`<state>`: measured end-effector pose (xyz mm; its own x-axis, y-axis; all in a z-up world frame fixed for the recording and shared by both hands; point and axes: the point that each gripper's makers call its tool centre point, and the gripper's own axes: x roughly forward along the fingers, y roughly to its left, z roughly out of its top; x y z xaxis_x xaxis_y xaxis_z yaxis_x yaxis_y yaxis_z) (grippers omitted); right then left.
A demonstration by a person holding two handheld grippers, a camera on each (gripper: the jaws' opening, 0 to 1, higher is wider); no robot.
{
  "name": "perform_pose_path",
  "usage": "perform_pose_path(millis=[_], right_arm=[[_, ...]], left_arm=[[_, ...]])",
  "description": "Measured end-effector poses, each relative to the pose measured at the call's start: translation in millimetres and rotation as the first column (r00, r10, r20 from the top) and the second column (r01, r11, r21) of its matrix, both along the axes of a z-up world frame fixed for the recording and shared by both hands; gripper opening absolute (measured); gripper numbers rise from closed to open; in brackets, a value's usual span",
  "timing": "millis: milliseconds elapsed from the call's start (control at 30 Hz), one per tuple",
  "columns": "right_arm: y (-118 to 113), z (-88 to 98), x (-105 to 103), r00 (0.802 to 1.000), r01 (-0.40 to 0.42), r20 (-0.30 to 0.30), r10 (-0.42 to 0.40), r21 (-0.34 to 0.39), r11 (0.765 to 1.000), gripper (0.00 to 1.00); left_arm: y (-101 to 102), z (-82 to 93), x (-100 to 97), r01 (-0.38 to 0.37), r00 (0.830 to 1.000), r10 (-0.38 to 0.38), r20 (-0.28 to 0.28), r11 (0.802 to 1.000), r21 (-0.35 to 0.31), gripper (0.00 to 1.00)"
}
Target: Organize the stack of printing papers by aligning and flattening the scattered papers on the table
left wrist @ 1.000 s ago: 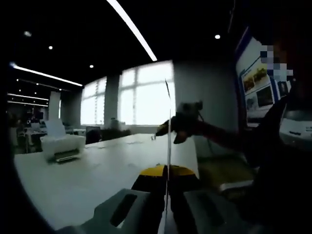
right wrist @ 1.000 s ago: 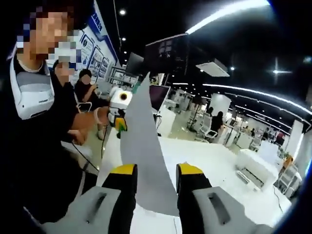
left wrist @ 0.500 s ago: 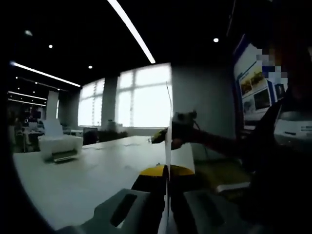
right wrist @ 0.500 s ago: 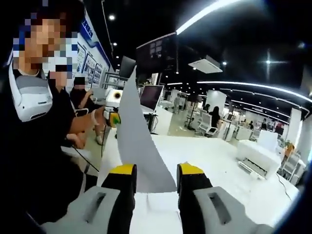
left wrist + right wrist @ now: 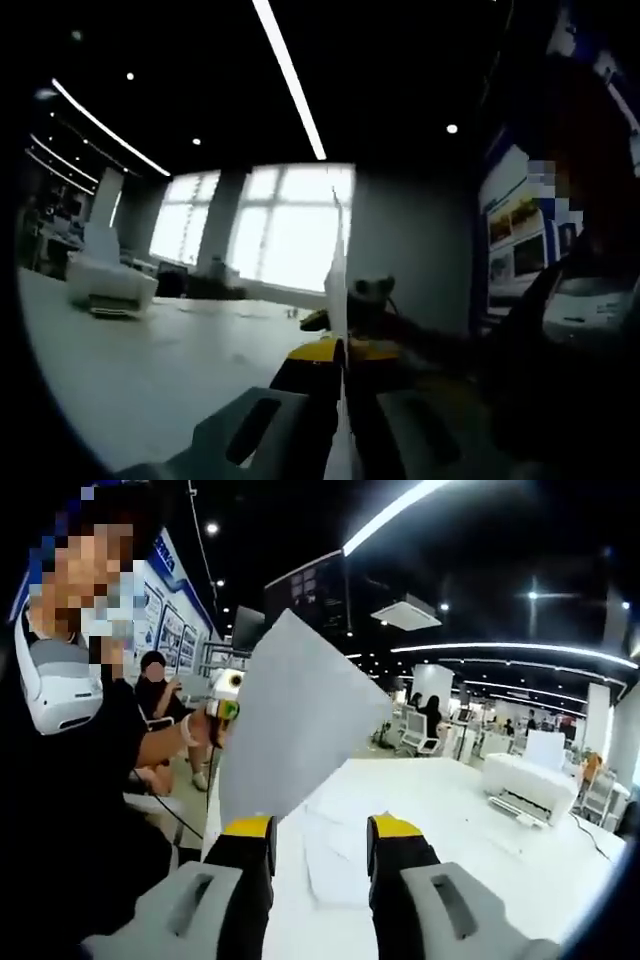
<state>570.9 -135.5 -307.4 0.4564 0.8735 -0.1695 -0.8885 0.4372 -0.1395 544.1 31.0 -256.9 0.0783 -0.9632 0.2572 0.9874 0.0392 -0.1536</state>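
So we've got one sheet of paper (image 5: 290, 715) up in the air between both tools, a thin, flat, matte white sheet with crisp straight edges and a sharp top corner, looking greyish against the ceiling lights. In the right gripper view the right tool (image 5: 320, 830) has its two yellow-tipped grey jaws standing apart, with the sheet's lower edge dropping in just by the left jaw — whether that jaw actually touches the paper, we can't tell. Across the sheet, the left tool (image 5: 225, 708) shows small at the paper's far edge, held in the person's hand (image 5: 195, 730). In the left gripper view the same sheet (image 5: 338, 270) is seen dead edge-on, just a thin pale sliver rising from the left tool (image 5: 342, 350), whose jaws are pressed together on it with no gap showing, and the right tool (image 5: 360, 300) sits at the far side of it. Below all this is the smooth white table (image 5: 460, 820), with more loose sheets (image 5: 335, 845) lying flat on it just past the right tool's jaws — edges overlapping, not squared up. A boxy white printer (image 5: 525, 780) sits further back on the table.
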Motion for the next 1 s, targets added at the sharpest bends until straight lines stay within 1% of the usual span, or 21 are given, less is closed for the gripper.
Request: perform_pose_path(millis=[67, 133, 333, 500, 533, 567, 600, 633, 733, 767, 833, 933, 1000], right_arm=[[0, -1.9, -1, 1.000, 0.003, 0.000, -0.003, -0.005, 1.000, 0.32], [0, -2.3, -2, 1.000, 0.004, -0.001, -0.004, -0.003, 1.000, 0.32], [-1, -4.0, -3, 1.000, 0.009, 0.018, -0.009, -0.007, 1.000, 0.32], [-4, -7.1, -3, 0.999, 0.024, 0.025, -0.024, 0.004, 1.000, 0.32], [-5, -8.8, -2, 0.999, 0.037, 0.024, -0.037, 0.014, 0.999, 0.32], [-7, -10.1, -2, 0.999, 0.049, 0.023, -0.050, 0.025, 0.998, 0.32], [-8, -12.5, -3, 0.998, 0.055, 0.024, -0.056, 0.032, 0.998, 0.32], [-9, -13.9, -4, 0.998, 0.060, 0.025, -0.061, 0.035, 0.998, 0.32], [-14, -21.3, -5, 0.996, 0.081, 0.037, -0.083, 0.045, 0.996, 0.32], [-15, -22.3, -5, 0.995, 0.088, 0.032, -0.089, 0.054, 0.995, 0.32], [-17, -24.1, -6, 0.995, 0.092, 0.022, -0.094, 0.065, 0.994, 0.32], [-18, -25.1, -6, 0.995, 0.098, 0.018, -0.099, 0.072, 0.993, 0.32], [-17, -26.3, -7, 0.995, 0.097, 0.009, -0.098, 0.079, 0.992, 0.32]], left_arm=[[1, -0.7, 1.7, -0.005, 1.000, 0.004, -0.025, 1.000, -0.025, 0.05], [3, -0.8, 3.6, -0.011, 0.998, 0.007, -0.070, 0.998, -0.058, 0.05], [12, -12.9, 14.3, -0.065, 0.990, 0.053, -0.130, 0.994, -0.087, 0.05], [16, -21.3, 16.8, -0.090, 0.983, 0.071, -0.169, 0.990, -0.109, 0.05], [18, -24.5, 17.8, -0.095, 0.978, 0.070, -0.195, 0.988, -0.122, 0.05], [20, -27.3, 20.3, -0.109, 0.969, 0.074, -0.237, 0.985, -0.137, 0.05], [23, -30.8, 22.3, -0.119, 0.963, 0.079, -0.258, 0.982, -0.146, 0.05], [24, -34.0, 23.0, -0.122, 0.961, 0.080, -0.266, 0.982, -0.147, 0.05], [32, -46.3, 29.6, -0.151, 0.942, 0.094, -0.321, 0.976, -0.158, 0.05], [35, -50.4, 32.0, -0.159, 0.935, 0.097, -0.341, 0.974, -0.161, 0.05], [39, -54.7, 34.4, -0.172, 0.929, 0.105, -0.354, 0.972, -0.162, 0.05], [44, -56.1, 35.8, -0.187, 0.922, 0.113, -0.370, 0.968, -0.170, 0.05], [47, -55.5, 36.4, -0.194, 0.921, 0.119, -0.371, 0.966, -0.173, 0.05]])
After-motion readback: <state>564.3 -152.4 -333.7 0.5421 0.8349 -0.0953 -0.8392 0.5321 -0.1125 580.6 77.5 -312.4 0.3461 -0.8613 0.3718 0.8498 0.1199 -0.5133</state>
